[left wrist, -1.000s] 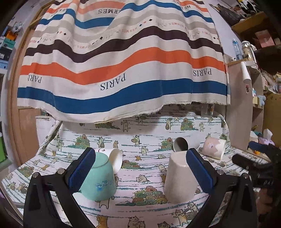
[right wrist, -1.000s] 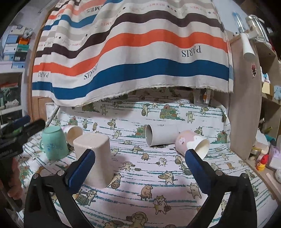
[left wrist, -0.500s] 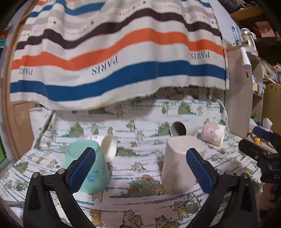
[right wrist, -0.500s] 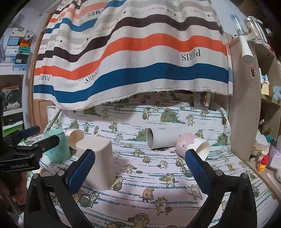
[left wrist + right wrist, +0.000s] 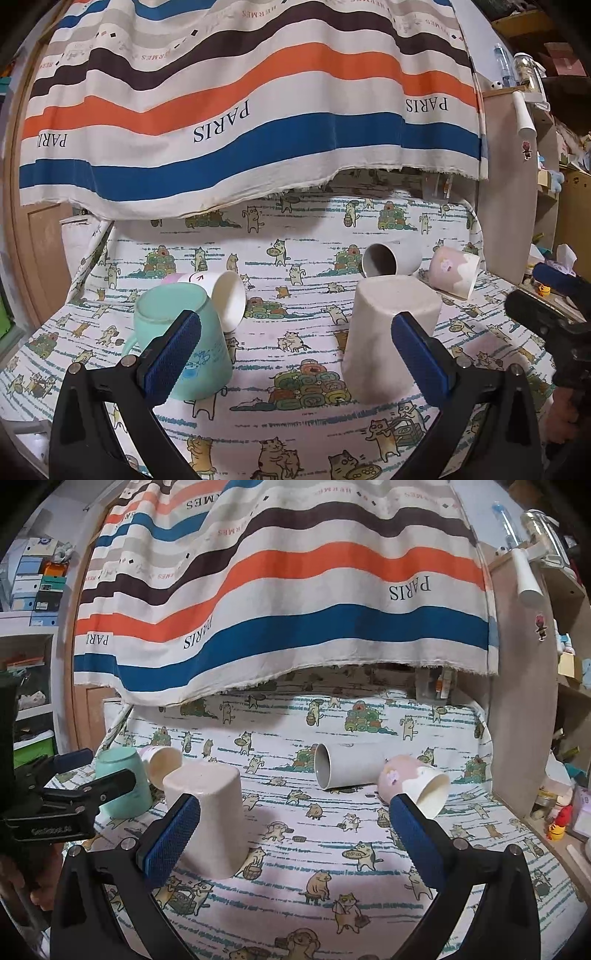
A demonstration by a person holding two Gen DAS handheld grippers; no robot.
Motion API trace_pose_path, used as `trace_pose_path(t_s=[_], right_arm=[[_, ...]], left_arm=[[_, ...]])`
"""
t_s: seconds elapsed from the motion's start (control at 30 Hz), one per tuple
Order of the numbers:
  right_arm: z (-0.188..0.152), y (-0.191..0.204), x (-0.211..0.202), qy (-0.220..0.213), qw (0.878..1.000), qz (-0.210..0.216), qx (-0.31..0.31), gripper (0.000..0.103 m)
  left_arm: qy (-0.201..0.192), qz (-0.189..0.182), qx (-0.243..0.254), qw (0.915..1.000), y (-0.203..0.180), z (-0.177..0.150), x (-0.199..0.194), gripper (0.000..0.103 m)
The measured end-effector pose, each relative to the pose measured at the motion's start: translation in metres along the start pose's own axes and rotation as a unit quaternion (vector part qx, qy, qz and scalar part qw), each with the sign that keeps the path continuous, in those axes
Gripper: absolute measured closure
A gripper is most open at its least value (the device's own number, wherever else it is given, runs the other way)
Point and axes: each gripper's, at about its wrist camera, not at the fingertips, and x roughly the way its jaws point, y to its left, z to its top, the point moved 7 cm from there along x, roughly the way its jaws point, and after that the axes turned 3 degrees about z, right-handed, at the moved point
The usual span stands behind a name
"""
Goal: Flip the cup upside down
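A mint green mug (image 5: 181, 328) (image 5: 122, 779) and a beige cup (image 5: 391, 332) (image 5: 210, 812) stand upside down on the cat-print cloth. A white paper cup (image 5: 225, 295) (image 5: 164, 764), a grey cup (image 5: 388, 258) (image 5: 347, 766) and a pink cup (image 5: 452, 271) (image 5: 410, 781) lie on their sides. My left gripper (image 5: 295, 358) is open and empty, above the cloth between the mug and the beige cup. My right gripper (image 5: 295, 838) is open and empty, with the beige cup by its left finger. Each gripper shows at the edge of the other's view, the left (image 5: 70, 797) and the right (image 5: 554, 310).
A striped cloth (image 5: 240, 110) hangs over the back of the table. A wooden shelf unit (image 5: 524, 701) with small items stands at the right edge. Boxes (image 5: 33, 579) are stacked on shelves at the far left.
Both grippers have stayed open and empty. The left wrist view has shifted slightly. The left gripper has moved further into the right wrist view, in front of the mint mug.
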Motion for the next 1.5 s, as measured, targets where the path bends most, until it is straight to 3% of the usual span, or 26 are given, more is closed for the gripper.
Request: trace_pose_path(t_s=[0.2,0.3,1.5], right_arm=[[-0.005,-0.001,0.023,0.035,0.999,0.011,0.011,0.001],[-0.003,0.000,0.018,0.021,1.000,0.015,0.010,0.001],[-0.004,0.000,0.018,0.025,1.000,0.009,0.008,0.000]], left_arm=[[0.000,-0.001,0.000,1.0000,0.000,0.000,0.000,0.000],[0.000,-0.001,0.001,1.0000,0.000,0.000,0.000,0.000],[-0.001,0.008,-0.003,1.0000,0.004,0.002,-0.001,0.000]])
